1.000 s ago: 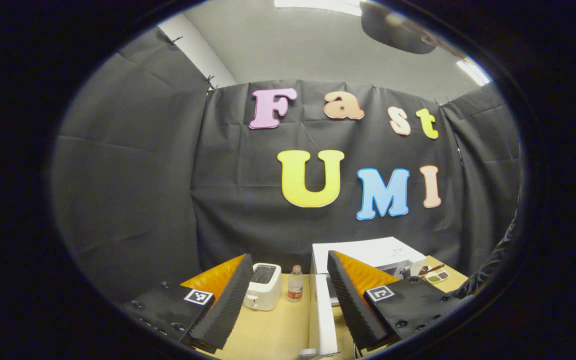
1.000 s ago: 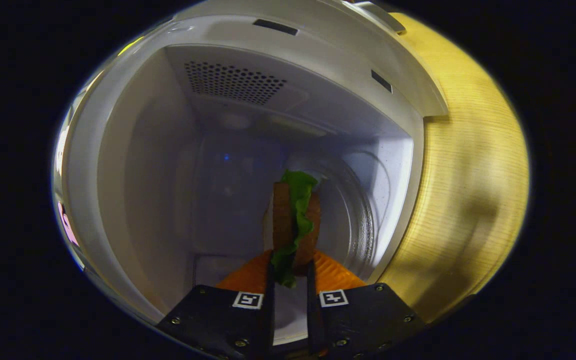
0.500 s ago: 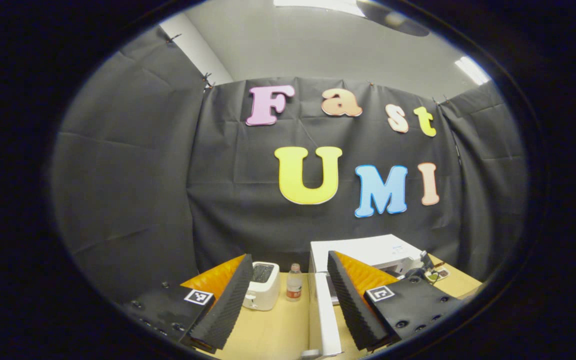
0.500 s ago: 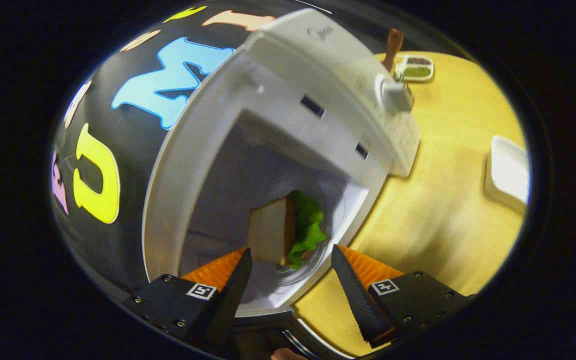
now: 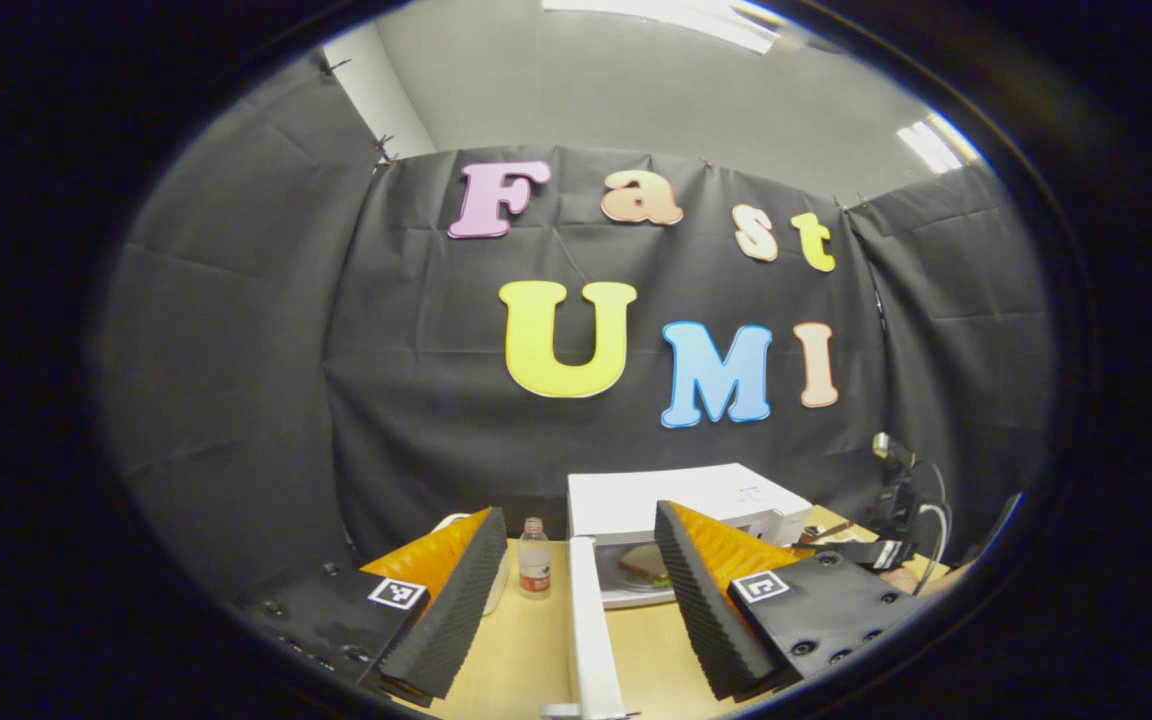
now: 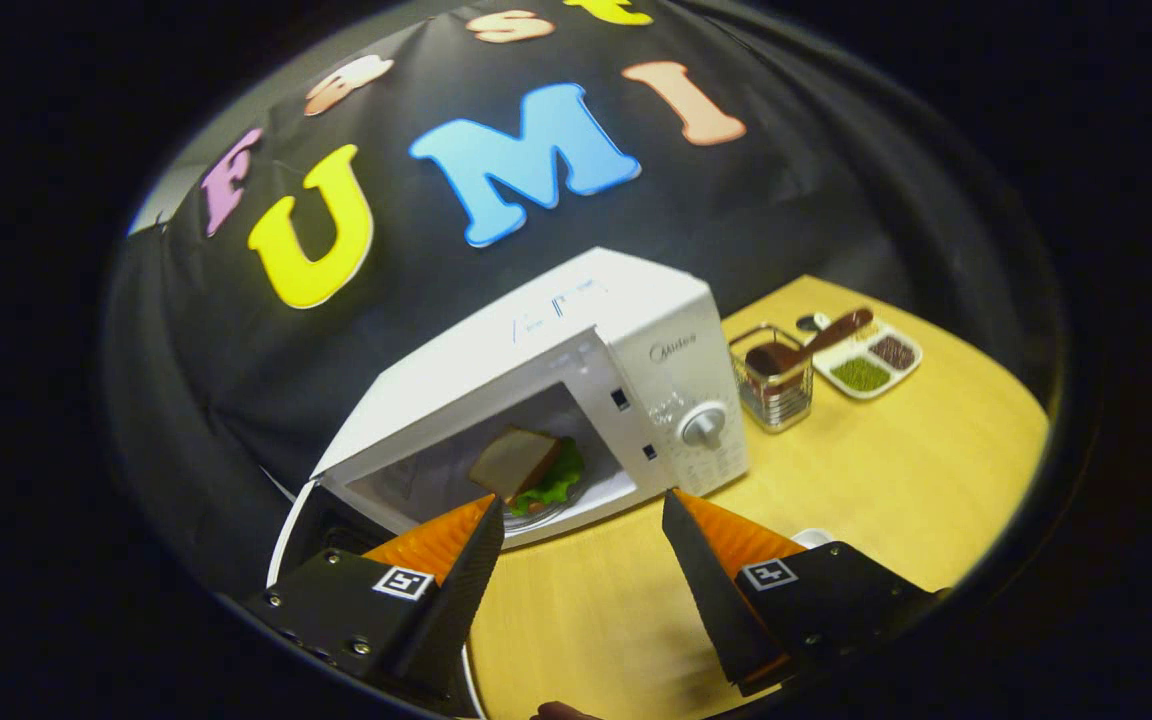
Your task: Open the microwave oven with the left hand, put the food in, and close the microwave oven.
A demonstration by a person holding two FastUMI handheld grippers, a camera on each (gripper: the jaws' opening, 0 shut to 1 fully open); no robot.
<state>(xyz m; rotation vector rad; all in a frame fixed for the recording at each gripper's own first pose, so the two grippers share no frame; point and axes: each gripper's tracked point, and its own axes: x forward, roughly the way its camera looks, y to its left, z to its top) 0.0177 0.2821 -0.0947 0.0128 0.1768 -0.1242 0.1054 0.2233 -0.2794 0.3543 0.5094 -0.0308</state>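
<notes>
Sandwich of brown bread and green lettuce point(image 6: 526, 468) resting inside white box-shaped microwave oven point(image 6: 576, 390), apparently on its glass plate. White door point(image 5: 591, 640) swung open, awaiting closing. 2 grippers, left gripper point(image 5: 576, 600) and right gripper point(image 6: 581, 580), spread wide, empty.

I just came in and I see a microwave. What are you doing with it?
A person is working with a gripper in each hand. The sandwich now lies inside the white microwave, whose door stands open. The right gripper is open, holds nothing and hangs over the wooden table in front of the oven. The left gripper is open too, close to the door's edge. Closing the door is what is left.
</notes>
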